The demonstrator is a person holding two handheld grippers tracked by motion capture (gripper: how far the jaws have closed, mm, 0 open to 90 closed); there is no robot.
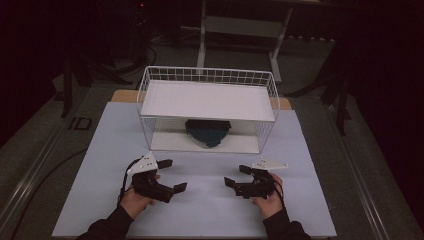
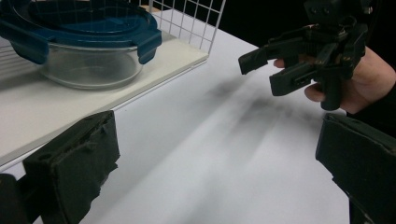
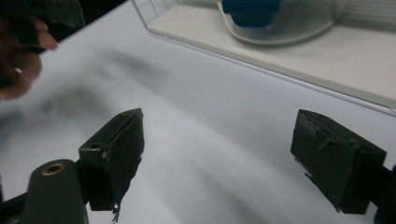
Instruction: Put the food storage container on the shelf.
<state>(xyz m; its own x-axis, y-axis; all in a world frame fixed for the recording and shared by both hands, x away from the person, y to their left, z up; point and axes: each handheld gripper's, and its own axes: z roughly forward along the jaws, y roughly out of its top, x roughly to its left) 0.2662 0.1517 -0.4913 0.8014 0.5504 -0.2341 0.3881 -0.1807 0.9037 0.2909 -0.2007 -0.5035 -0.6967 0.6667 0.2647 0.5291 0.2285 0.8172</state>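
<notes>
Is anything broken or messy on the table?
Nothing looks spilled or broken. The glass bowl with its blue lid sits upright on the bottom shelf of the white wire rack, lid on. The only worn bit: the foam on the left gripper fingers looks frayed. Both grippers, left and right gripper, are open and holding nothing.

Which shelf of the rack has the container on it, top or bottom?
The bottom shelf: the blue-lidded glass container sits on it, under the bare top shelf.
</notes>
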